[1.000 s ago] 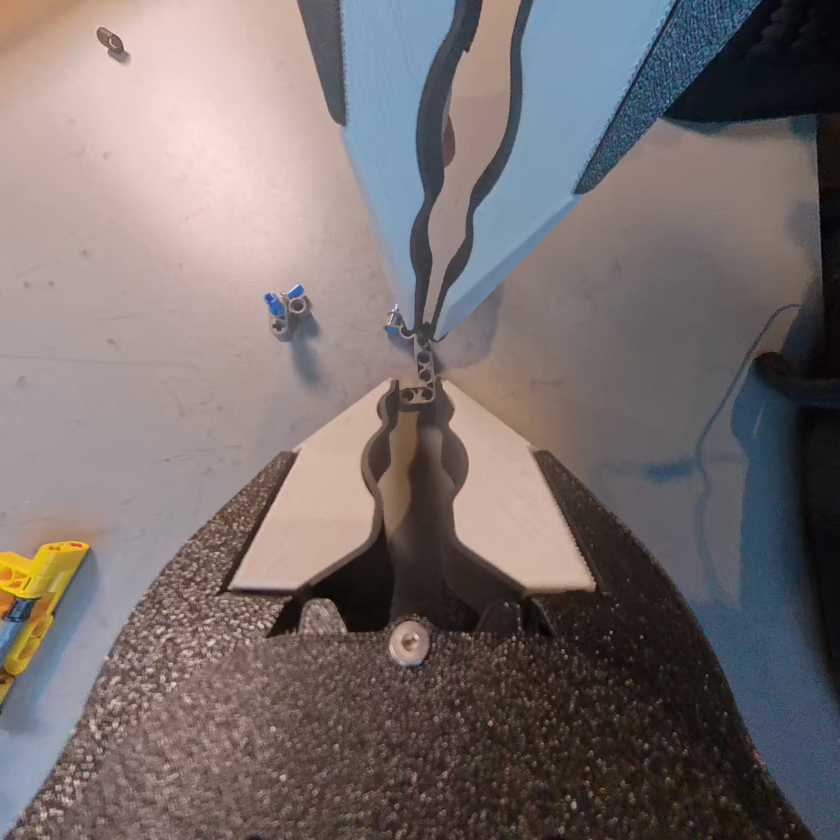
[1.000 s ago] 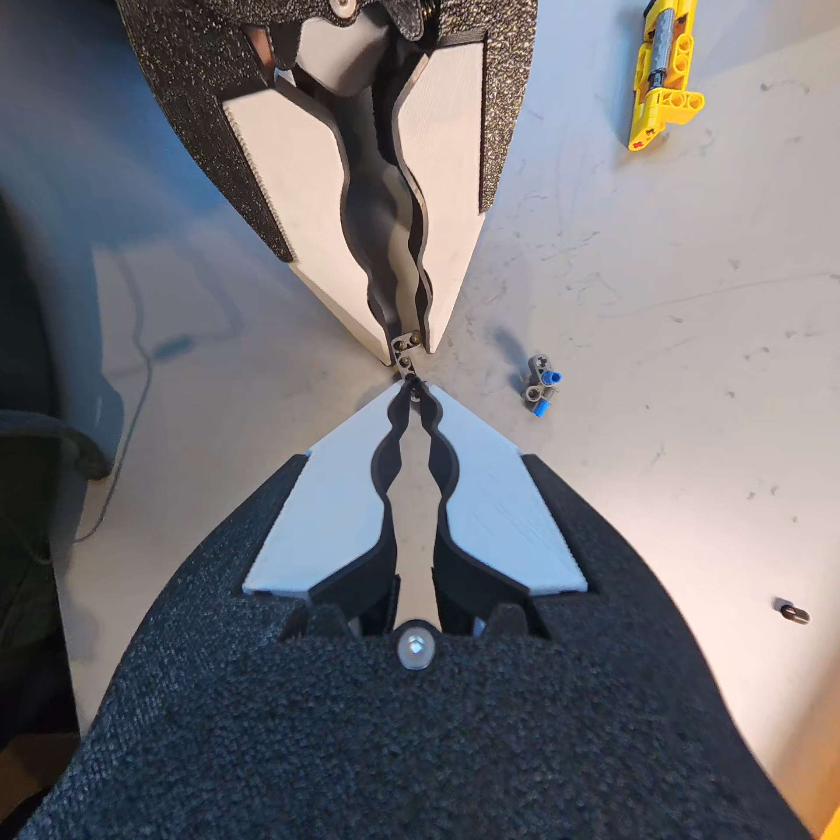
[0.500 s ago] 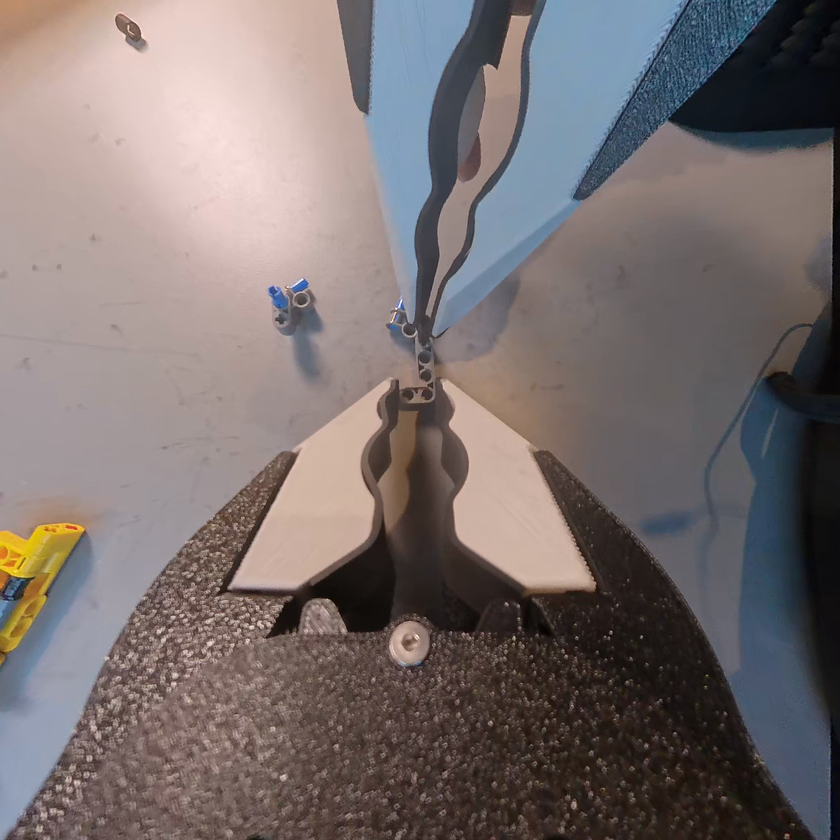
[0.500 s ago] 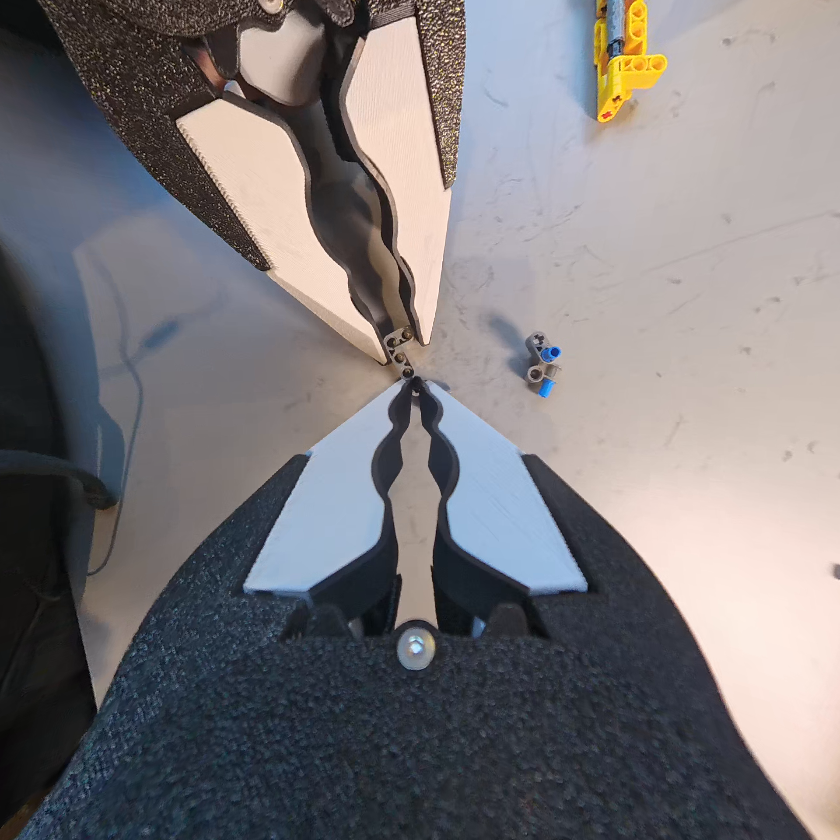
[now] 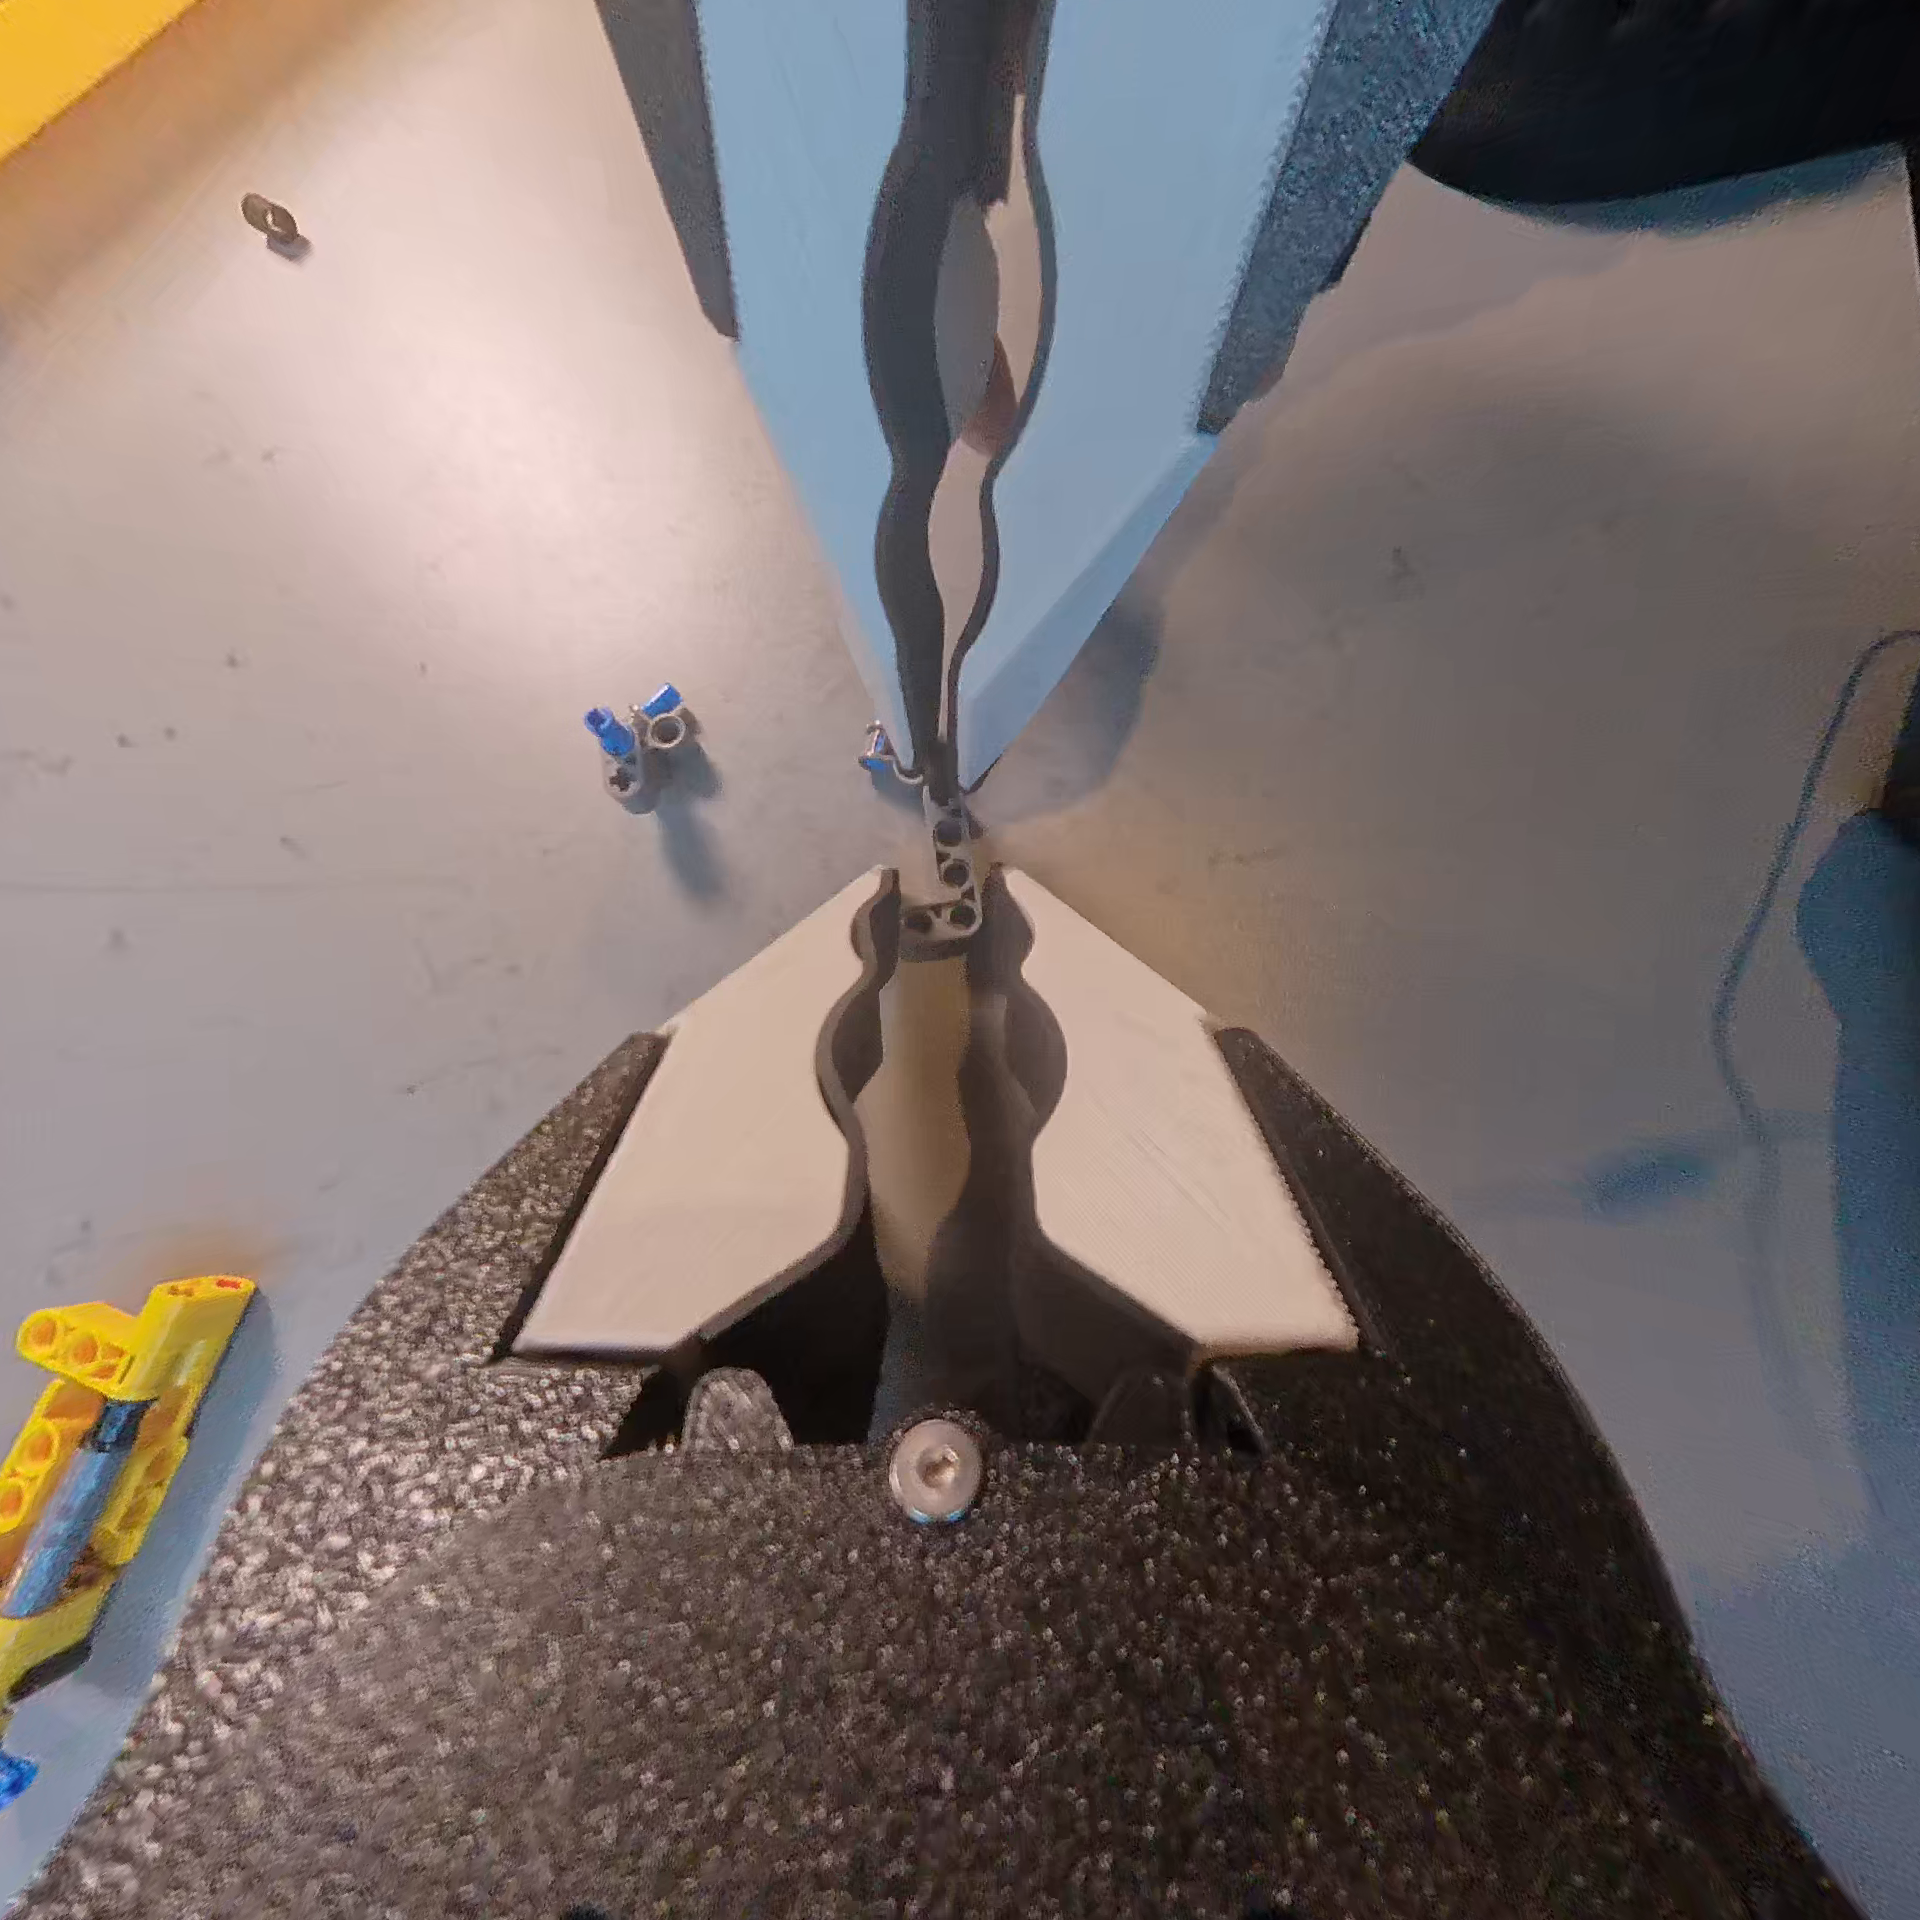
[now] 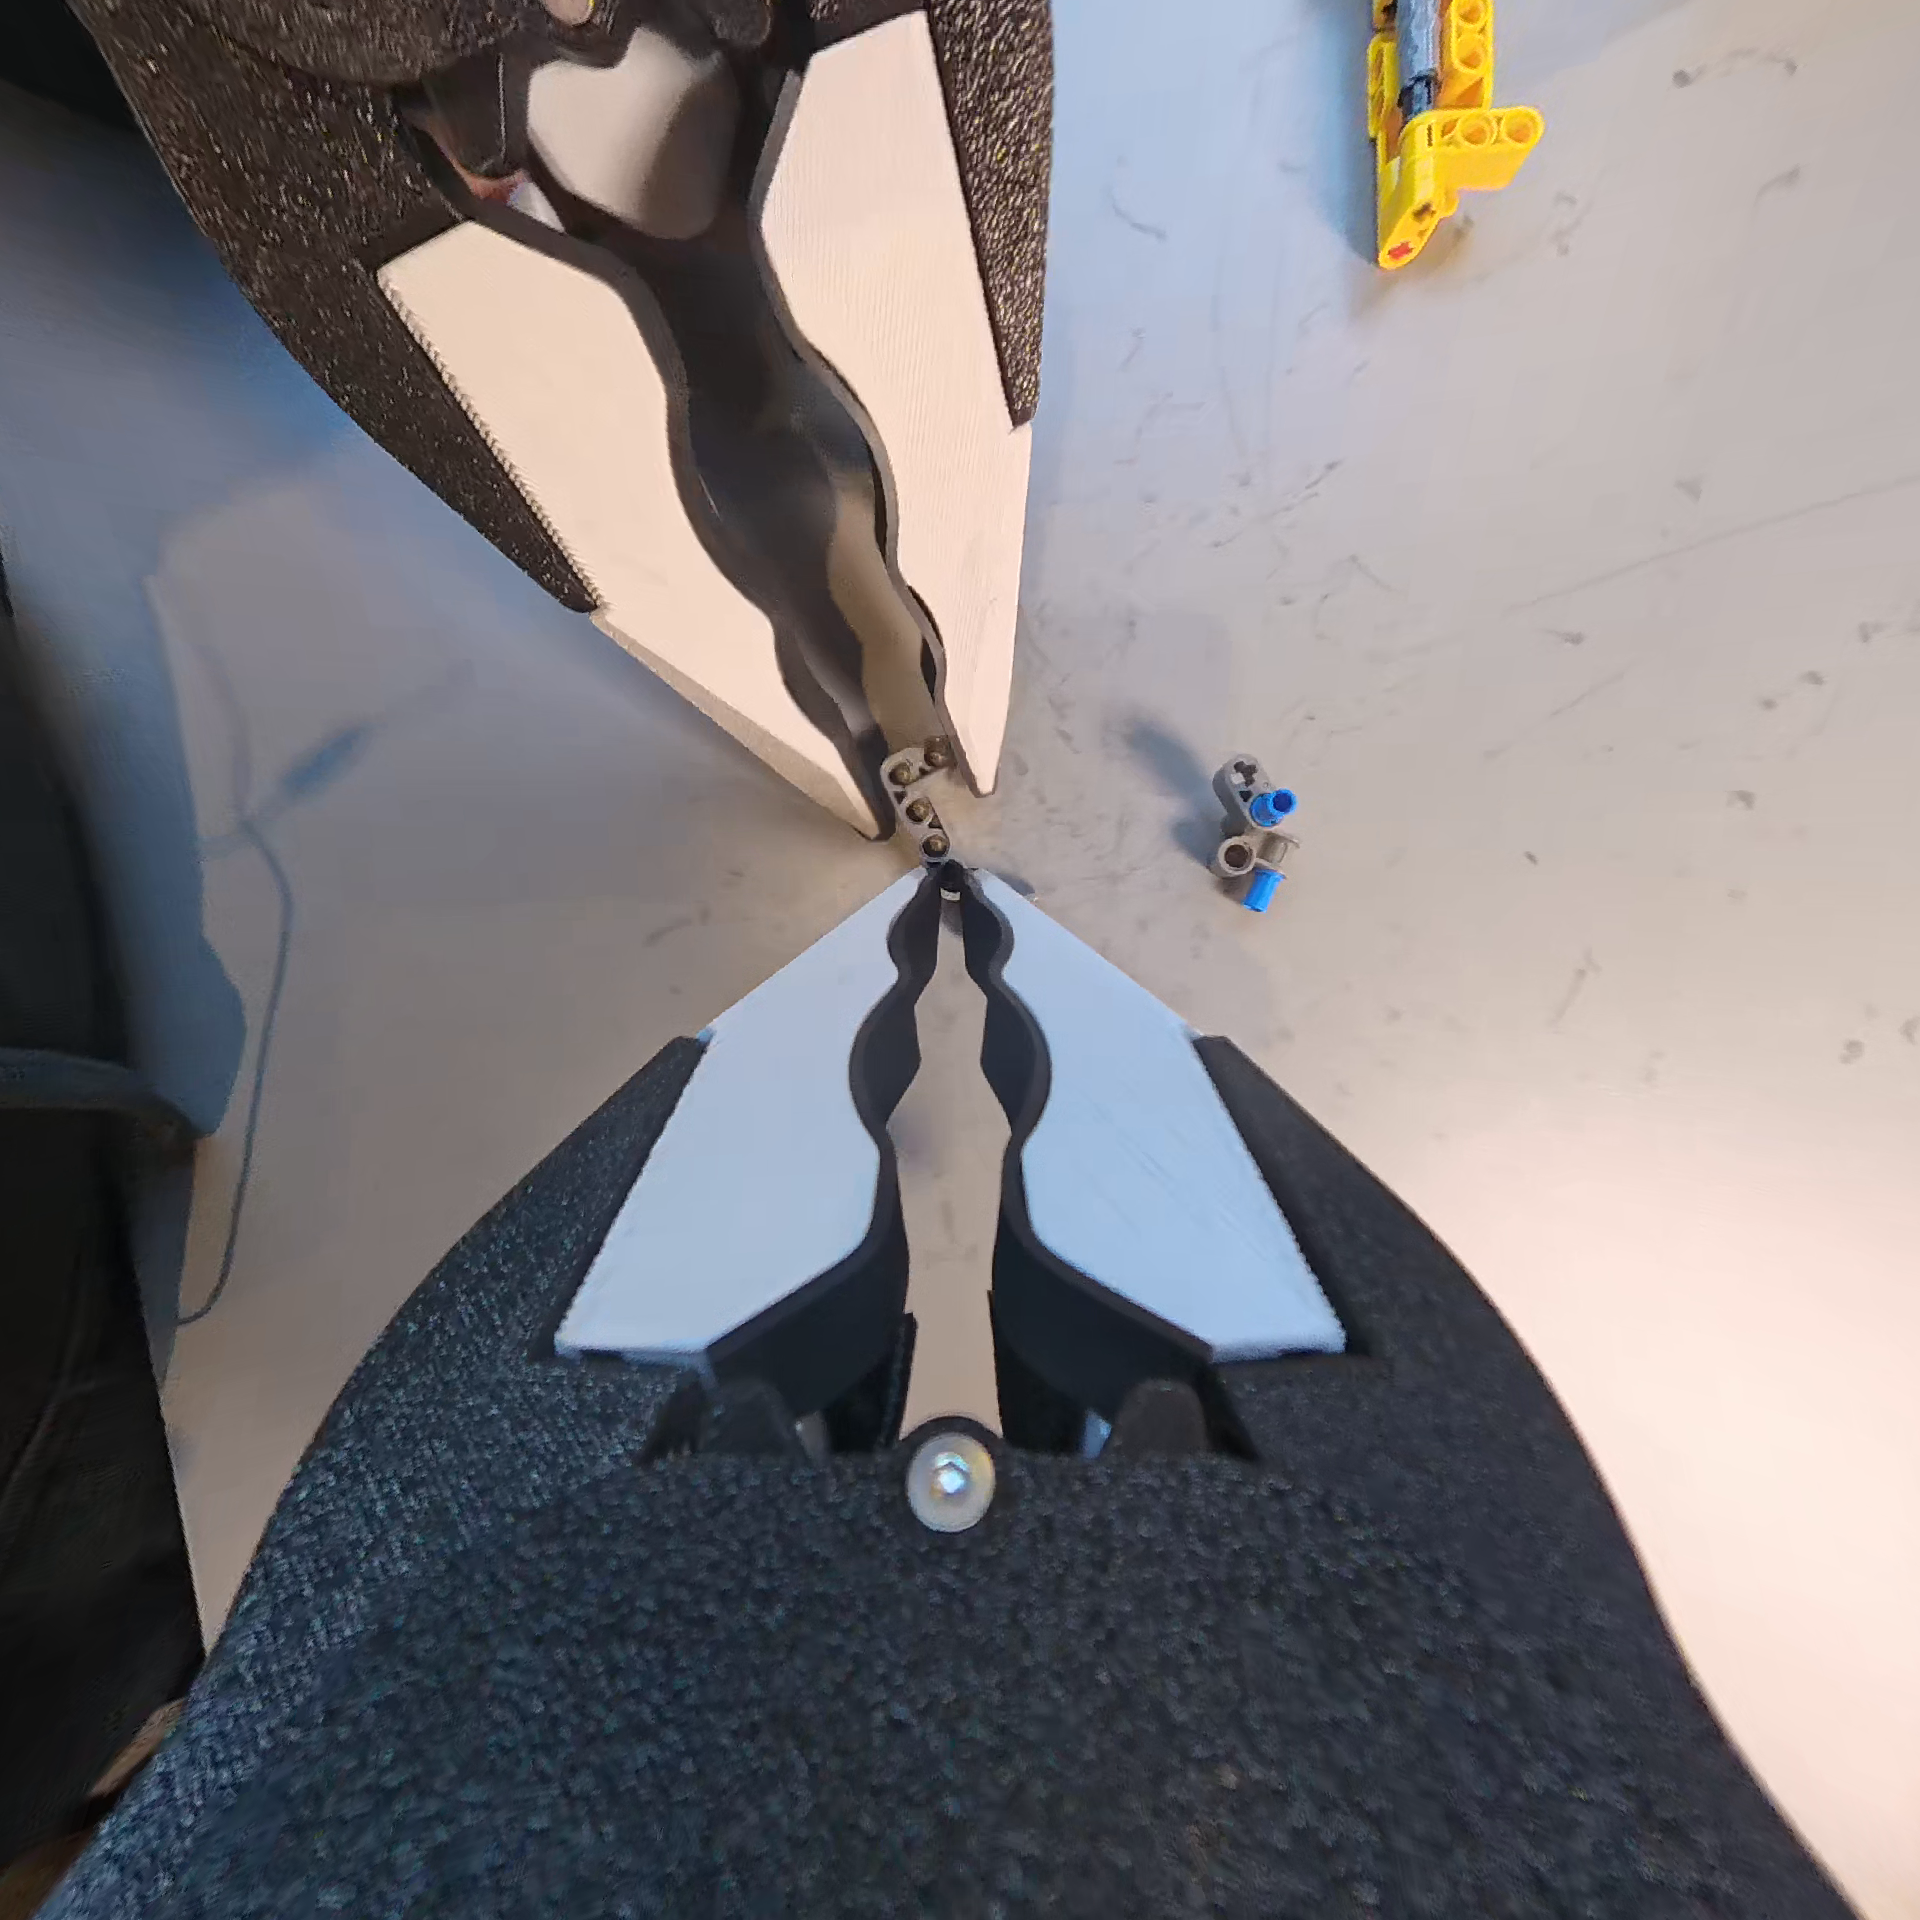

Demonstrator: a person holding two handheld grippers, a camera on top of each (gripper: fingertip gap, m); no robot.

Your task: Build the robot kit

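My left gripper (image 5: 940, 920) is shut on the short arm of a small grey L-shaped beam (image 5: 951, 831); the long arm points away toward the other gripper. My right gripper (image 6: 945, 883) is shut on a small black pin (image 6: 948, 885) whose tip meets the far end hole of the beam (image 6: 914, 800). The two grippers face each other tip to tip above the grey table (image 5: 364, 571). The right gripper (image 5: 940, 753) comes in from the top of the left wrist view. The left gripper (image 6: 920, 784) comes in from the top of the right wrist view.
A grey connector with blue pins (image 5: 639, 743) lies on the table beside the tips and also shows in the right wrist view (image 6: 1252, 831). A yellow beam assembly (image 5: 94, 1423) lies farther off (image 6: 1444, 125). A small black piece (image 5: 270, 218) and a thin cable (image 5: 1766, 883) lie at the sides. Less than 4 cm separates the two grippers' tips. The yellow beam assembly (image 5: 94, 1423) is about equally far from each gripper, around 15 cm. It turns up in the right wrist view (image 6: 1438, 87) as well.
Both grippers stay shut, tips together at the beam's end. The right gripper has swung more upright in the left view. The table parts have drifted slightly in both views.
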